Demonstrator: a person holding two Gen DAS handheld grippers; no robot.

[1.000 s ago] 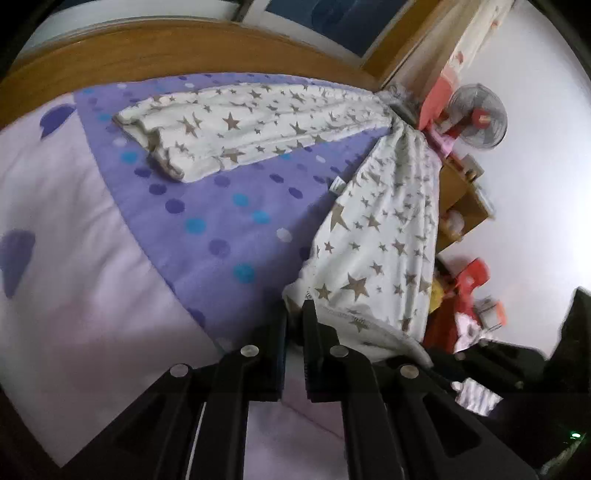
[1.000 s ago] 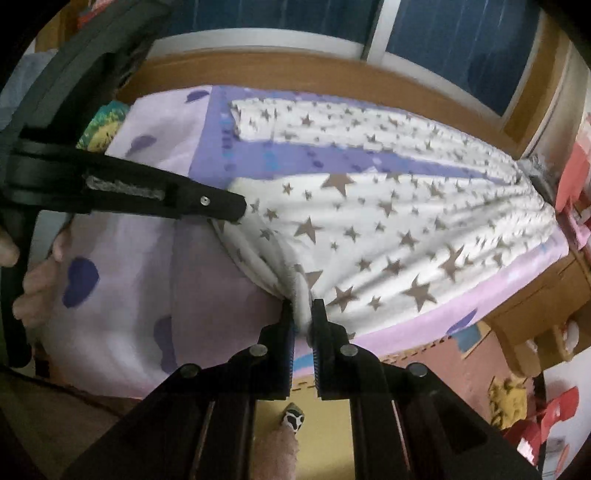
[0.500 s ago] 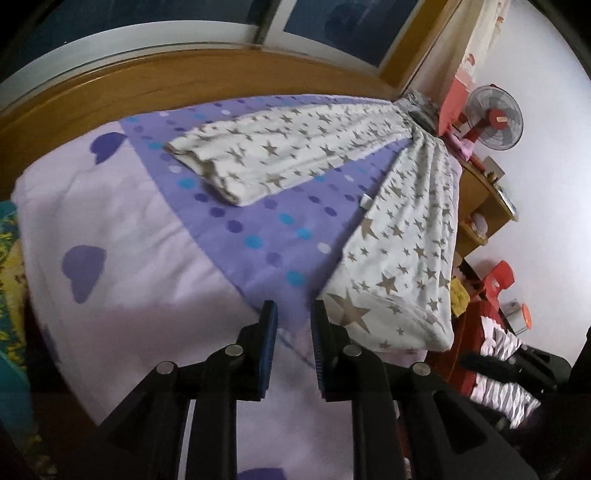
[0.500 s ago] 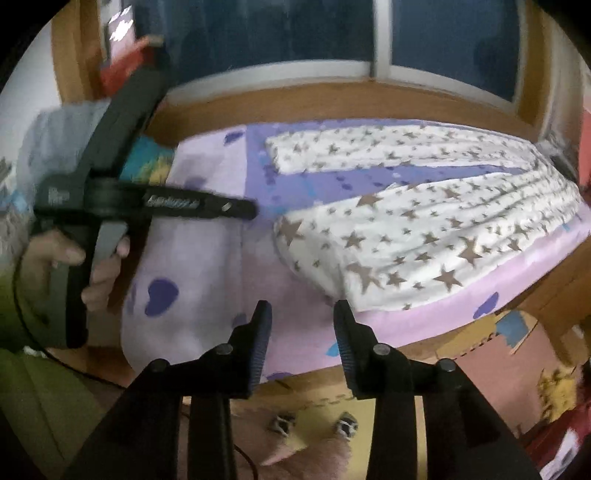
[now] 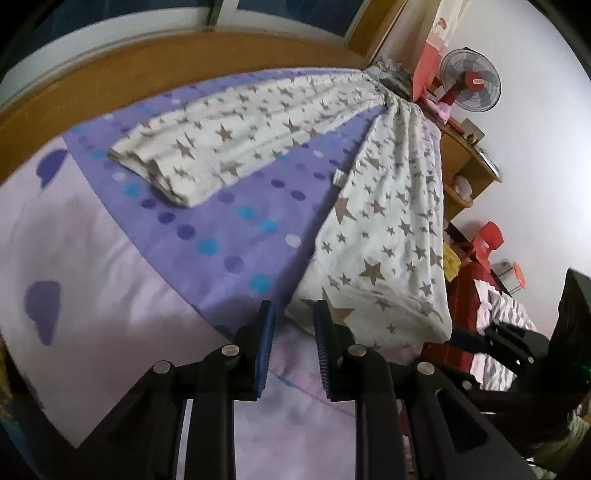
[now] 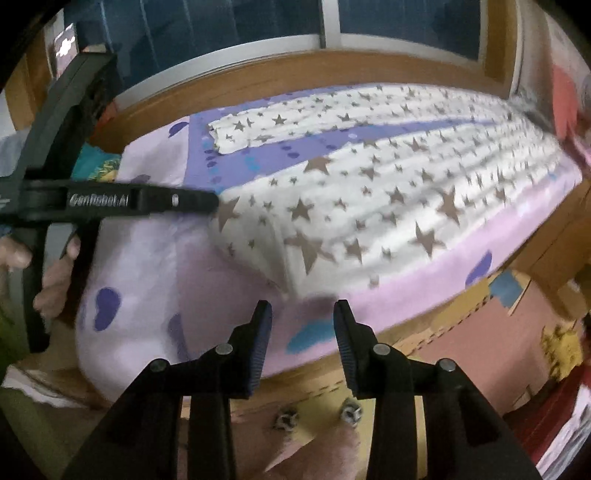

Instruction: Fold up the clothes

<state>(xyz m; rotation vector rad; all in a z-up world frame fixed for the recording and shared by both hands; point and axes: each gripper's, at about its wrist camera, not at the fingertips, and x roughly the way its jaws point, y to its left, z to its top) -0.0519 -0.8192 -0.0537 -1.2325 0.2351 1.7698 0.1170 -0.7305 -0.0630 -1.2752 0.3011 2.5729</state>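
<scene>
White trousers with brown stars [image 5: 388,229] lie spread on the purple and lilac bed sheet [image 5: 110,295]. One leg [image 5: 236,147] runs along the far side, the other [image 6: 388,206] along the near edge. My left gripper [image 5: 293,310] has its jaws opening, with the corner of the near leg's hem [image 5: 306,314] at its tips and the pads clear of it. It also shows from the side as my left gripper [image 6: 212,201] against that hem. My right gripper [image 6: 301,310] stands open just short of the hem's fold [image 6: 284,280], with nothing between its fingers.
A wooden bed frame [image 5: 184,70] and a window [image 6: 406,22] run behind the bed. A fan [image 5: 471,86], a wooden shelf [image 5: 469,173] and a red stool [image 5: 487,240] stand beyond the waistband end. A hand [image 6: 55,273] holds the left gripper. Foam floor mats [image 6: 461,332] lie below.
Both grippers were shut on the near leg's hem a second ago; both have let go and opened. The hem now lies flat on the sheet, and both grippers have drawn back and rolled.
</scene>
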